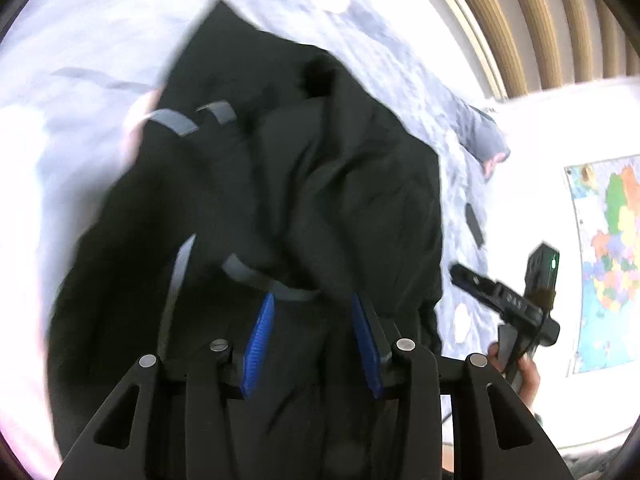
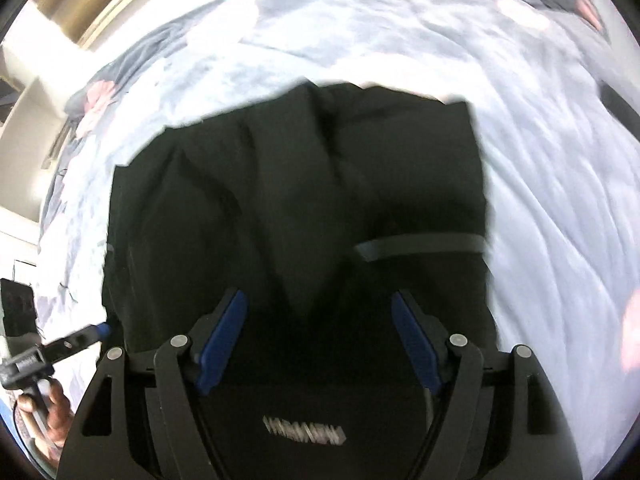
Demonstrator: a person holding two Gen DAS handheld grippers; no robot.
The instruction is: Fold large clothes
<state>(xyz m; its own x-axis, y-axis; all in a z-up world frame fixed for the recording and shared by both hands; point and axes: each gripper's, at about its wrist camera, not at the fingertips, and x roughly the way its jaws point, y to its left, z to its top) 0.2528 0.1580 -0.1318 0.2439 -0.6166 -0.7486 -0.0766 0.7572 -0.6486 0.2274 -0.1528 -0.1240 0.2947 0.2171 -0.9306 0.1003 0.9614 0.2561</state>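
Observation:
A large black jacket (image 1: 280,184) with grey reflective strips (image 1: 172,122) lies bunched on a bed with a pale floral cover (image 1: 72,40). My left gripper (image 1: 312,300) is open, its blue-padded fingers (image 1: 258,344) just above the jacket's near edge, with nothing between them. In the right wrist view the same jacket (image 2: 300,184) fills the centre. My right gripper (image 2: 318,296) is open wide over the jacket's near part, close above a grey logo (image 2: 304,430). The right gripper also shows in the left wrist view (image 1: 456,270), held in a hand beside the jacket.
The bed cover (image 2: 540,160) spreads around the jacket. A white wall with a coloured map (image 1: 608,264) and a ribbed wooden headboard (image 1: 520,20) stand past the bed. The left gripper (image 2: 100,330) shows at the left edge of the right wrist view.

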